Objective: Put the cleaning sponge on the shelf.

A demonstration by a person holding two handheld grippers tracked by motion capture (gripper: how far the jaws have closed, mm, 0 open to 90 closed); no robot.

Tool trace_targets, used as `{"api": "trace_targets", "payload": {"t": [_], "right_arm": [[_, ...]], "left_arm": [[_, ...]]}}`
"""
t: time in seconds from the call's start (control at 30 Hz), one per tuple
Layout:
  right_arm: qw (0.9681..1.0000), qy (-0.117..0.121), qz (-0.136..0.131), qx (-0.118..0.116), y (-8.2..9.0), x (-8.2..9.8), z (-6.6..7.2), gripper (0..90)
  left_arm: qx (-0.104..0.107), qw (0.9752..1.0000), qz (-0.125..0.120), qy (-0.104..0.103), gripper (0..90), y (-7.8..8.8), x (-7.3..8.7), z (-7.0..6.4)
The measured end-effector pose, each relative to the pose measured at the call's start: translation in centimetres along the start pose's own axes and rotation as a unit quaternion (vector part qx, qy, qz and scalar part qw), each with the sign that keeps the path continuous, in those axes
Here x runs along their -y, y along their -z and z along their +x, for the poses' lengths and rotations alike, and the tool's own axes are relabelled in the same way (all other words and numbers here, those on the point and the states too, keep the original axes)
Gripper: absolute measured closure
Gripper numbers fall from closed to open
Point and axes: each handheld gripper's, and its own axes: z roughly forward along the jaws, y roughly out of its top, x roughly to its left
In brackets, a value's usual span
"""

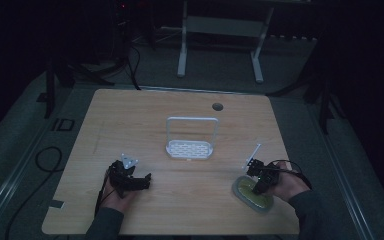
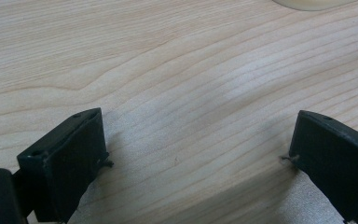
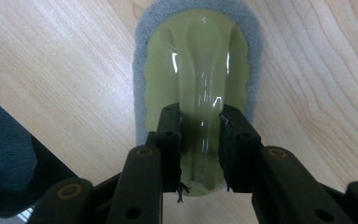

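Gripping scrub brush (image 3: 198,88) by its raised centre ridge, lower right of table (image 1: 180,120) | right gripper (image 3: 200,135) clamped on it | left gripper (image 2: 196,154) spread, empty | likely light, glossy, slippery top; soft grey pad beneath.

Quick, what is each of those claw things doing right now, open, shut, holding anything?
Left gripper: open, jaws wide apart over the bare table, holding nothing.
Right gripper: shut on the raised handle of the yellow-green scrubber.
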Motion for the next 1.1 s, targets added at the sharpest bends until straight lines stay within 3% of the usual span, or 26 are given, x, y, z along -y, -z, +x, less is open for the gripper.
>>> {"api": "trace_targets", "payload": {"t": [0.57,1.1], "right_arm": [[0.9994,0.031,-0.017,0.005,1.1,-0.3,0.6,71.3],[0.9963,0.064,-0.049,0.031,2.8,-1.6,1.1,71.4]], "left_arm": [[0.0,1.0,0.0,0.0,3.8,0.0,0.0,0.0],[0.0,1.0,0.0,0.0,3.8,0.0,0.0,0.0]]}}
